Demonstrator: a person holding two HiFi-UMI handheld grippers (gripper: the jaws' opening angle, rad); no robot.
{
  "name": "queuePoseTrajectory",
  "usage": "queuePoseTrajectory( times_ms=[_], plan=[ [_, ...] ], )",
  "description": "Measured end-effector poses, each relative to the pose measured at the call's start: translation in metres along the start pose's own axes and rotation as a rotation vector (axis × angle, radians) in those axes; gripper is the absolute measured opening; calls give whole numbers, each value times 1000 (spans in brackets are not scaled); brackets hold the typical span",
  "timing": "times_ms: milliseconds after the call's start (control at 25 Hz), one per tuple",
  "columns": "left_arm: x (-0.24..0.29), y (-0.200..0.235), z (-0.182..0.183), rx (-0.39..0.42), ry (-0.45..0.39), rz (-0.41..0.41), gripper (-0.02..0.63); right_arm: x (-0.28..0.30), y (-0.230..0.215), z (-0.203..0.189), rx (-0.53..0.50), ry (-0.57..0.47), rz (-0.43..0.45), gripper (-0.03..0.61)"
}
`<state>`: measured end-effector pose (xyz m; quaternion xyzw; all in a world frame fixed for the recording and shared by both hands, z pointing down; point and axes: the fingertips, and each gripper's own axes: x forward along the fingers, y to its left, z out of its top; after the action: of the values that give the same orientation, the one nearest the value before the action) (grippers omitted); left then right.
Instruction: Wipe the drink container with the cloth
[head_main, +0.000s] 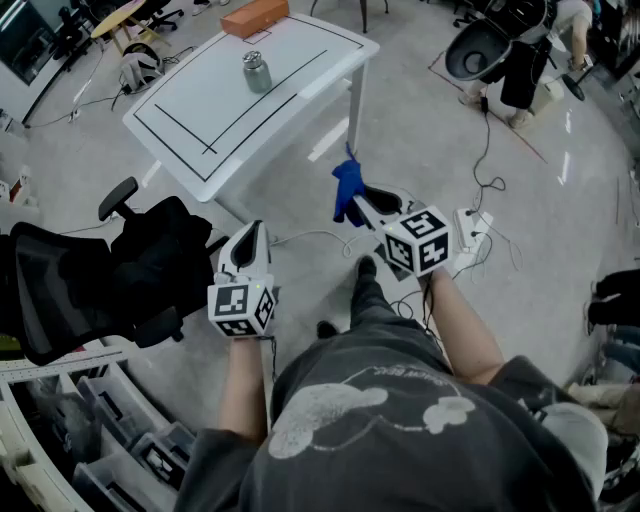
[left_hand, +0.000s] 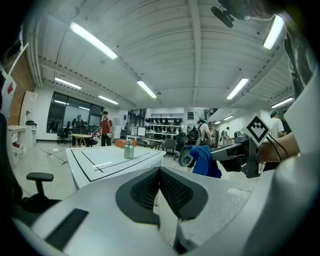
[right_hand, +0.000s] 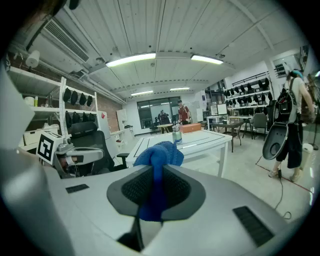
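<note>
**Nothing legible**

No word, brand or number readable in any view.

- Small line of lettering over the pale graphic on the shirt (head_main: 385, 385): too blurred to read.
- Black-and-white square code patterns, not letters, on the left cube (head_main: 241, 308), the right cube (head_main: 420, 241) and a bin (head_main: 160, 461) at lower left.
- Same kind of pattern seen on the right cube in the left gripper view and on the left cube in the right gripper view.
- Bottle (head_main: 257, 72) on the tabletop (head_main: 300, 60): no label to make out.
- Orange box (head_main: 255, 17) behind it: blank as far as can be told.
</note>
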<state>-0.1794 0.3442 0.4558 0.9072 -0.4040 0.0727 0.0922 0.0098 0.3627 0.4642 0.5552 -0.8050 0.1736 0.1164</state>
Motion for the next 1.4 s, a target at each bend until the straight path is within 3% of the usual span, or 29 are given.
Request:
queuePoseTrajectory(
  times_ms=[520,760,1040,1400],
  plan=[
    [15,0,-8,-16,23,-9,3,6,-5,-4,14,12,5,51],
    [37,2,-4,-27,39,9,3,8,-38,1,64,-14,-11,52],
    [99,13,19,-42,35,97,3,50,-102,37,54,-13,61,52],
    [158,20,33,-78,30,285,3,101,-163,66,-40,47,243,52]
  ],
)
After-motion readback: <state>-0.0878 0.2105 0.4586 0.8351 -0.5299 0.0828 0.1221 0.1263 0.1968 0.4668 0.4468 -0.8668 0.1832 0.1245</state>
